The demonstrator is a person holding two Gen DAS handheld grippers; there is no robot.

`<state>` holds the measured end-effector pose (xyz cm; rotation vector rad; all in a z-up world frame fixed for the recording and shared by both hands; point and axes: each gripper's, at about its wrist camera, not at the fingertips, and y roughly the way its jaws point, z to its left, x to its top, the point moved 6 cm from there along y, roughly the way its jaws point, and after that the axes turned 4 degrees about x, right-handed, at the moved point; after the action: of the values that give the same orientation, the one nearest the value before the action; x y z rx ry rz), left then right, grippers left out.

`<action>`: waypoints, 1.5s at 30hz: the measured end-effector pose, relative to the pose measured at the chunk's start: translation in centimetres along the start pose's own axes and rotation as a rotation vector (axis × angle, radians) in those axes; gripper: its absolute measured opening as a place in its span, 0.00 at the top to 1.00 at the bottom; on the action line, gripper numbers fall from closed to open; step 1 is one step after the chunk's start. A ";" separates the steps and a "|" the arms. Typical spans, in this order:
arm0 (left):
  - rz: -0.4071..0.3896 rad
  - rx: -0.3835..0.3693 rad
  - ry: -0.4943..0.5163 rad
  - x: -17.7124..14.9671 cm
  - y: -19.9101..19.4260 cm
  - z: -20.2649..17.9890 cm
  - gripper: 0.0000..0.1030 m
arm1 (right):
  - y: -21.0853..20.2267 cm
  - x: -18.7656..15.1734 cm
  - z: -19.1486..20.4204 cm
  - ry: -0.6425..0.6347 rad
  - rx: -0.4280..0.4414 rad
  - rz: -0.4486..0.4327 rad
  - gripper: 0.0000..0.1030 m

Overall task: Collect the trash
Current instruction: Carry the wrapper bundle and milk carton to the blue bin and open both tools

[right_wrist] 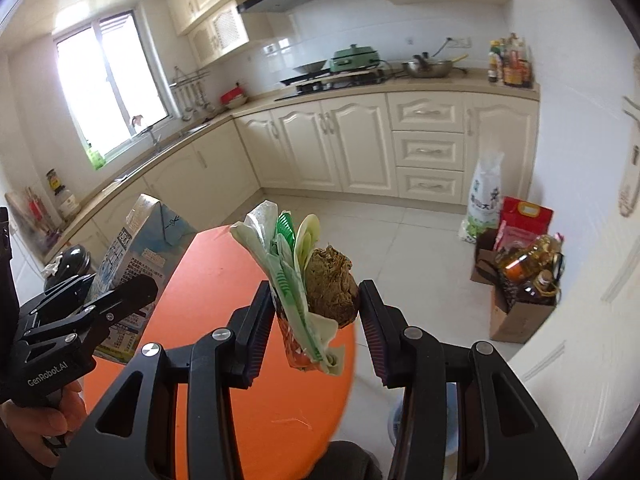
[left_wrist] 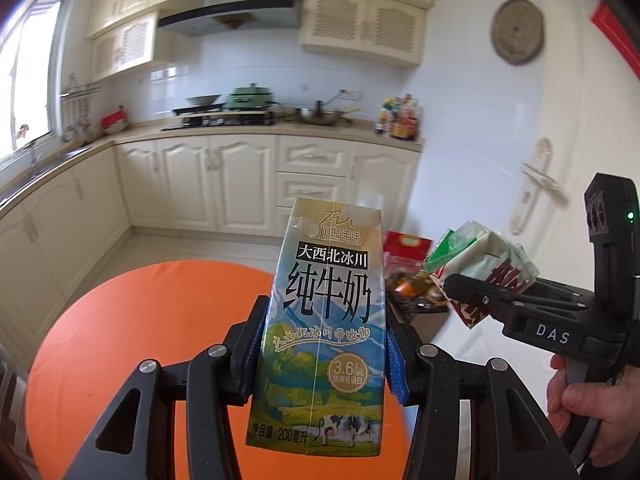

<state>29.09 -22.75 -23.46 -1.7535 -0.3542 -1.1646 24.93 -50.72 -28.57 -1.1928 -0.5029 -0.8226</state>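
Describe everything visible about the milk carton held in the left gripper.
The tall rectangular paper milk carton is printed with blue mountains, green meadow, a cow and bold black Chinese lettering. It stands roughly upright, lifted above the round orange table, clamped at its lower sides between the blue pads of the left gripper. Its top corners look slightly creased. The right wrist view shows its pale blue side panel with small print.

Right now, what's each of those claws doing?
Left gripper: closed on the milk carton.
Right gripper: closed on a bundle of wrappers.
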 end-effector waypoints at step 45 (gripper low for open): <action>0.576 -0.027 0.400 -5.1 30.4 -25.3 0.07 | 8.1 -19.8 -30.2 0.626 -0.219 0.256 0.01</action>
<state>33.09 -57.53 -42.61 -1.4554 0.3863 -1.0530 16.71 -72.39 -57.42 -1.0939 0.2524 -0.9857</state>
